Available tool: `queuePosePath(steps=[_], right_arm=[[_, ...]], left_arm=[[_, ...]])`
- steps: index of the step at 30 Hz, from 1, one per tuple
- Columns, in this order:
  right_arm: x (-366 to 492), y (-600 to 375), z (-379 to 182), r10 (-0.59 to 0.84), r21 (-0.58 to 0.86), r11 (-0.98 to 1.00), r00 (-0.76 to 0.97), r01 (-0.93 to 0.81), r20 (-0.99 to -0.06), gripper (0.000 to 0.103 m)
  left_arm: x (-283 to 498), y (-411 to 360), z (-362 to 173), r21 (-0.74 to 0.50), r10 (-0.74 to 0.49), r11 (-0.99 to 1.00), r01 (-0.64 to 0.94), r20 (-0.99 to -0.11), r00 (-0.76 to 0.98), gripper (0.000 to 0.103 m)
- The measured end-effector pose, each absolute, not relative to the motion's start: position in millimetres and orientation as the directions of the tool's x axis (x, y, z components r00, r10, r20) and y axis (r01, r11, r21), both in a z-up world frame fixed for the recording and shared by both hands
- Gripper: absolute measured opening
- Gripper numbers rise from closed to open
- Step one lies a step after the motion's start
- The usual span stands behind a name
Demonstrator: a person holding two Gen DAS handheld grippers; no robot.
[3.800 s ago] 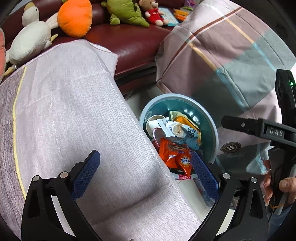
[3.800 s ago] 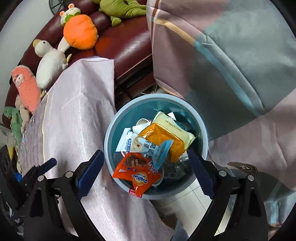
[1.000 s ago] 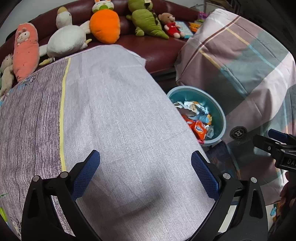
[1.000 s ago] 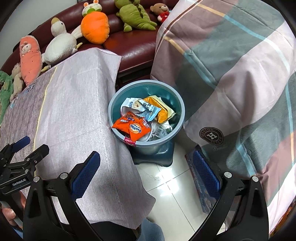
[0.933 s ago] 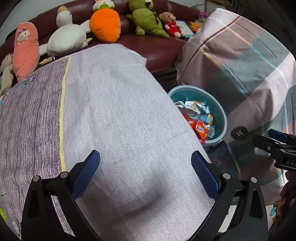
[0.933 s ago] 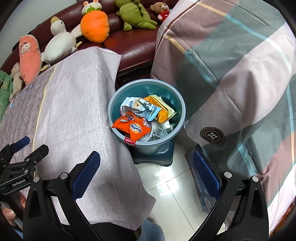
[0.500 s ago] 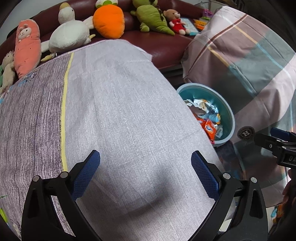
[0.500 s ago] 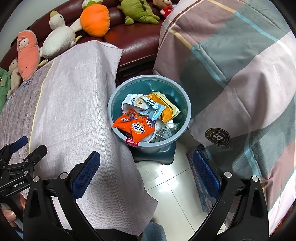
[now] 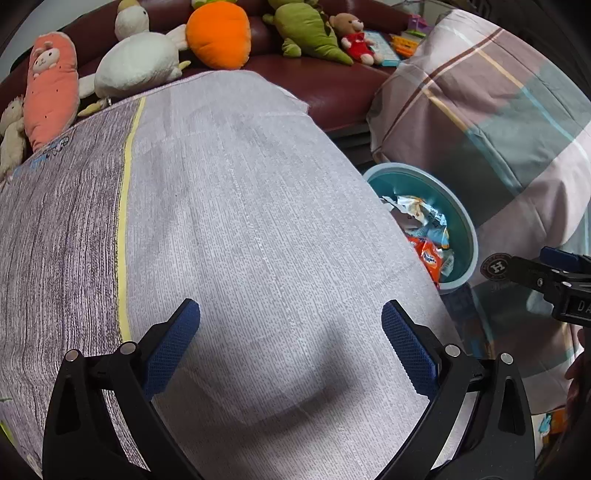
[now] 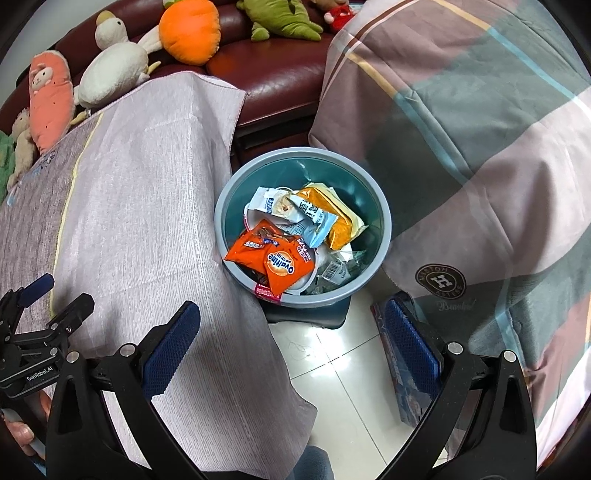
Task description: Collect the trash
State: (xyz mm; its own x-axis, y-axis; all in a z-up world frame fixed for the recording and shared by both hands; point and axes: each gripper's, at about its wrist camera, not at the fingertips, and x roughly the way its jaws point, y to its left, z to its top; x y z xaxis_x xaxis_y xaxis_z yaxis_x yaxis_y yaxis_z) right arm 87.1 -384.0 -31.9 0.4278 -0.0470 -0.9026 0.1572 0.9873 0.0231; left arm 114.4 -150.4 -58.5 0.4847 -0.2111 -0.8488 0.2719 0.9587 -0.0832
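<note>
The collecting looks all but done: the wrappers, an orange Ovaltine packet (image 10: pixel 275 258) uppermost, fill the teal bin (image 10: pixel 380 225) at frame centre, the cloth-covered worktop (image 9: pixel 240 221) shows none, and left gripper (image 9: pixel 290 341) and right gripper (image 10: pixel 291 339) gape empty.

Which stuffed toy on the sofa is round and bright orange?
The orange carrot plush, sitting between the white duck and the green dinosaur. The other carrot-shaped toy at the left is long and salmon pink with a face.
</note>
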Motion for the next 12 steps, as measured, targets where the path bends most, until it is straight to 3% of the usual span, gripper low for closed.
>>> queuePosePath(steps=[12], right_arm=[[95.2, -378.7, -34.2, -0.078, -0.010, 0.987, 0.420, 0.161, -0.904, 0.096]], left_arm=[[121.5, -146.1, -66.2, -0.101, -0.220, 0.957, 0.270, -0.862, 0.457, 0.099]])
